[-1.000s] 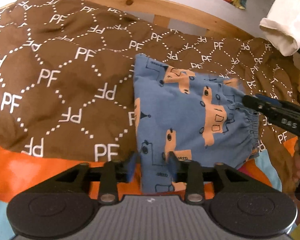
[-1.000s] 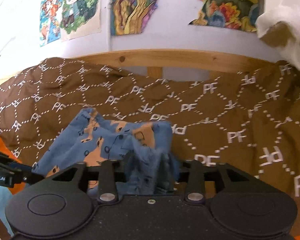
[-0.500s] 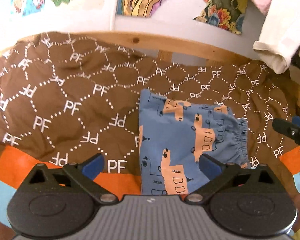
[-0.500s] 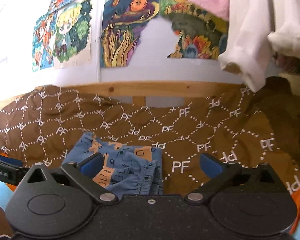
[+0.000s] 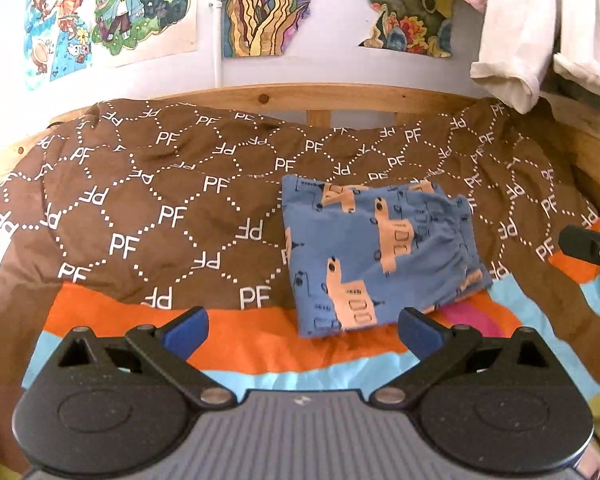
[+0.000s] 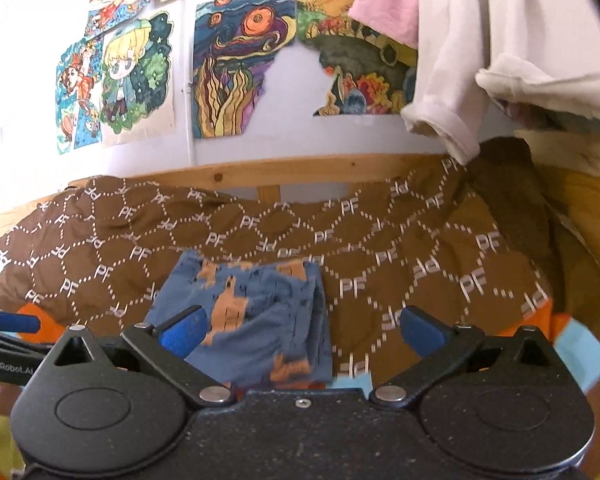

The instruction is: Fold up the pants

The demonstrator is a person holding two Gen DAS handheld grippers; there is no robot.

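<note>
The blue pants with orange truck prints lie folded into a small rectangle on the brown PF-patterned blanket; they also show in the right wrist view. My left gripper is open and empty, held back from the pants' near edge. My right gripper is open and empty, just in front of the pants. The right gripper's tip shows at the right edge of the left wrist view. The left gripper's finger shows at the left of the right wrist view.
A wooden bed rail runs behind the blanket. An orange and light-blue cover lies under the blanket's near edge. White and pink clothes hang at the upper right. Posters cover the wall.
Both grippers let go of the pants, opened wide and pulled back and up. The folded pants stay lying on the blanket.
</note>
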